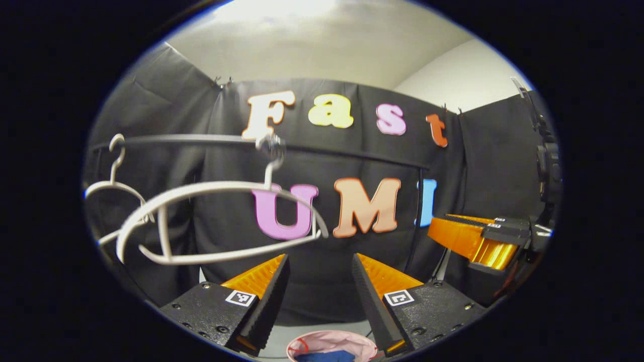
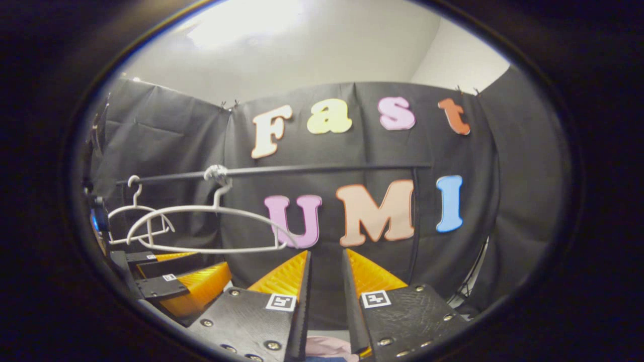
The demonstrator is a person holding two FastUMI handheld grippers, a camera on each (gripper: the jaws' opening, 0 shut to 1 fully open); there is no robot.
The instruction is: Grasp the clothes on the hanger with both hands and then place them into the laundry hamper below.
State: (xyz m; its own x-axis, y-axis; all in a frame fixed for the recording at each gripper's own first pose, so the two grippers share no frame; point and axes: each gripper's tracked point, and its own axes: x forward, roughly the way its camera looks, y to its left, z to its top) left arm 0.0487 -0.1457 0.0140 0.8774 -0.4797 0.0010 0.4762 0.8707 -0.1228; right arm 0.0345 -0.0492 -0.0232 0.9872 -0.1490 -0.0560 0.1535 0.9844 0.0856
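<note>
Two bare white hangers hang on the black rail [image 1: 327,148]: the nearer hanger [image 1: 221,221] just above and left of my left gripper [image 1: 319,259], the other hanger [image 1: 115,186] farther left. My left gripper is open with nothing between its fingers. Below it stands the pink laundry hamper [image 1: 352,342] with blue cloth [image 1: 322,356] inside. My right gripper [image 2: 326,254] is open by a narrow gap, holding nothing, with the hamper's pink rim [image 2: 324,346] below it. The right gripper [image 1: 478,239] also shows off to the side in the left gripper view.
The rail [image 2: 322,168] runs across in front of the black cloth wall, ending at a thin upright post [image 2: 415,221]. In the right gripper view both hangers [image 2: 201,226] hang at the left, above the left gripper [image 2: 186,281].
</note>
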